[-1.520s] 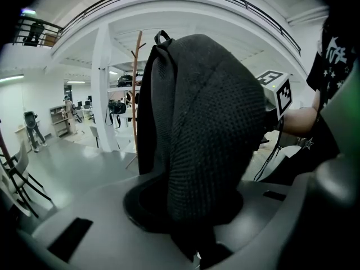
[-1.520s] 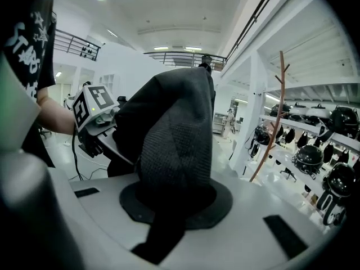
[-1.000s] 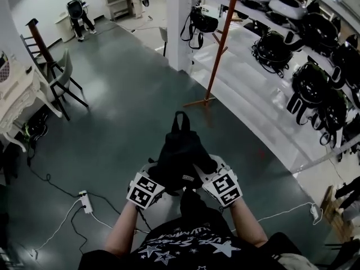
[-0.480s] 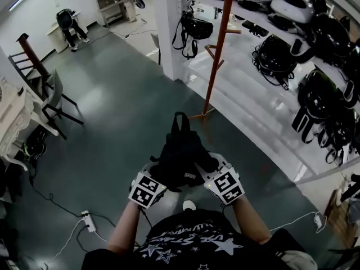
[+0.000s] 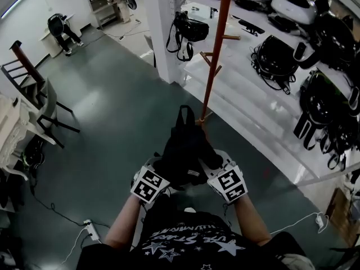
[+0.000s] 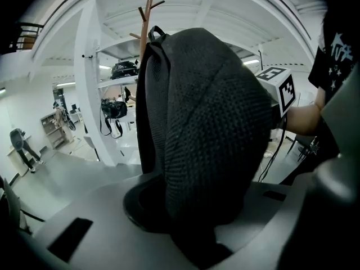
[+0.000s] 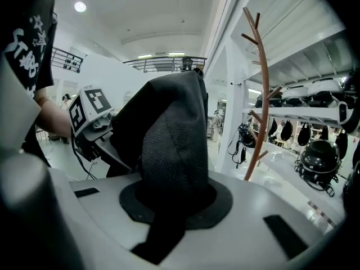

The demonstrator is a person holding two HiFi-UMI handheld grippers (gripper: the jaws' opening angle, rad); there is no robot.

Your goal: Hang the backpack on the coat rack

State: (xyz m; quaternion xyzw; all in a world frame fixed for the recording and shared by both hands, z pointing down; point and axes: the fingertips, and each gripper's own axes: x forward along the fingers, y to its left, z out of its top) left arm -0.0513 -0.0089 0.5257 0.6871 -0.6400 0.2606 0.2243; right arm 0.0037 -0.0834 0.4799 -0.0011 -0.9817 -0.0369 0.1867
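A black backpack (image 5: 183, 153) hangs in front of me between both grippers, its top loop (image 5: 183, 112) pointing away. My left gripper (image 5: 159, 173) is shut on the bag's left side, black fabric (image 6: 208, 151) filling its jaws. My right gripper (image 5: 212, 170) is shut on the right side, a mesh strap (image 7: 169, 167) pinched between its pads. The reddish-brown coat rack (image 5: 216, 49) stands just ahead, its foot right behind the bag's loop, its pegs (image 7: 254, 38) bare. The rack's top (image 6: 149, 10) shows above the bag in the left gripper view.
A white pillar (image 5: 166, 27) with a black bag (image 5: 185, 30) hung on it stands left of the rack. White shelving (image 5: 292, 49) with several black backpacks runs along the right. Chairs and a desk (image 5: 28, 111) sit at the left. A power strip and cables (image 5: 90, 226) lie on the grey floor.
I have walked forward with the backpack held the same way; the coat rack, pillar and shelves have come nearer, and the rack's foot now sits just beyond the bag's loop.
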